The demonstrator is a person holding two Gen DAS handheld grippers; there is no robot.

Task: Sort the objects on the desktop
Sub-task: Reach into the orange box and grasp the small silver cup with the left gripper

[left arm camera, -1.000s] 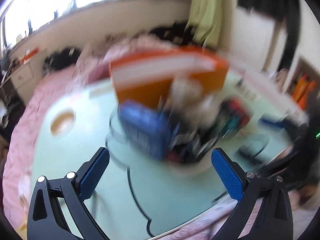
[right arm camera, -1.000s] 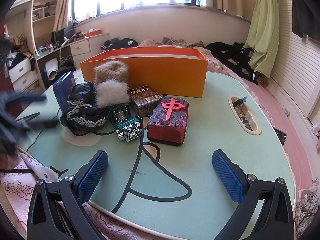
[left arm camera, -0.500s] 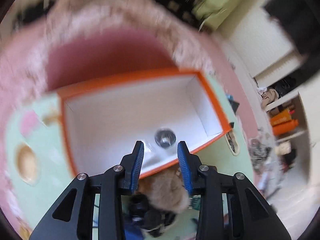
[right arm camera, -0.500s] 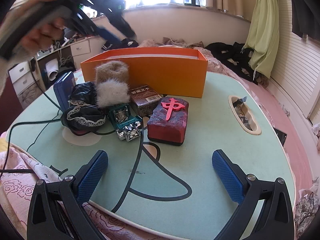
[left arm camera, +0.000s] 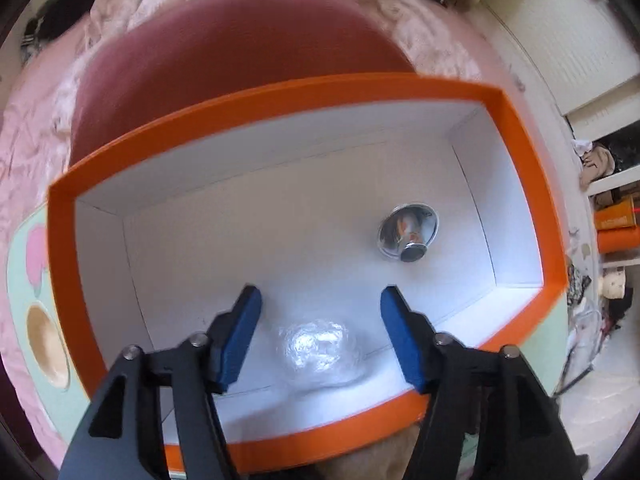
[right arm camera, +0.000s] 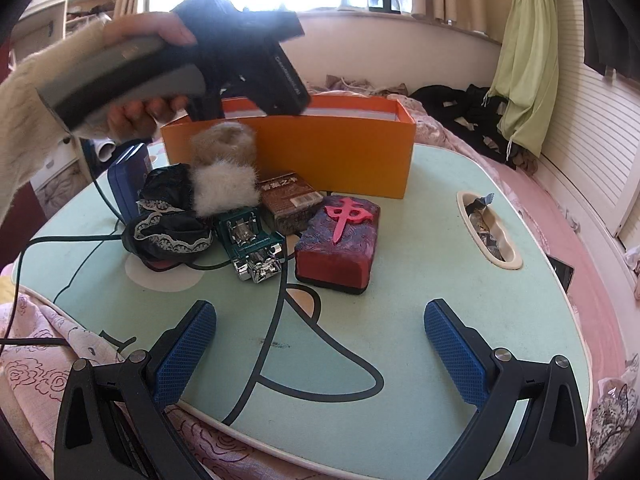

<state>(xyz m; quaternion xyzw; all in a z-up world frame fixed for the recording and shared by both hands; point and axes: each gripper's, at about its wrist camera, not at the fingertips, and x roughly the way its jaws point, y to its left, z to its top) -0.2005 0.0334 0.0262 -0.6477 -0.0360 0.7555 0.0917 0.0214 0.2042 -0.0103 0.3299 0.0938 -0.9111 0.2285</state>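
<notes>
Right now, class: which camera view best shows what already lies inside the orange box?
The left wrist view. It looks straight down into the orange box, showing a shiny metal cup and a clear plastic wad on its white floor. The right wrist view shows only the box's outer front wall and rim; the contents are hidden.

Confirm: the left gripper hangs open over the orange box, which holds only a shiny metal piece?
Not quite. The left wrist view shows the left gripper open over the orange box, but the box holds two things: the shiny metal piece and a clear crumpled wrap between the fingers.
</notes>
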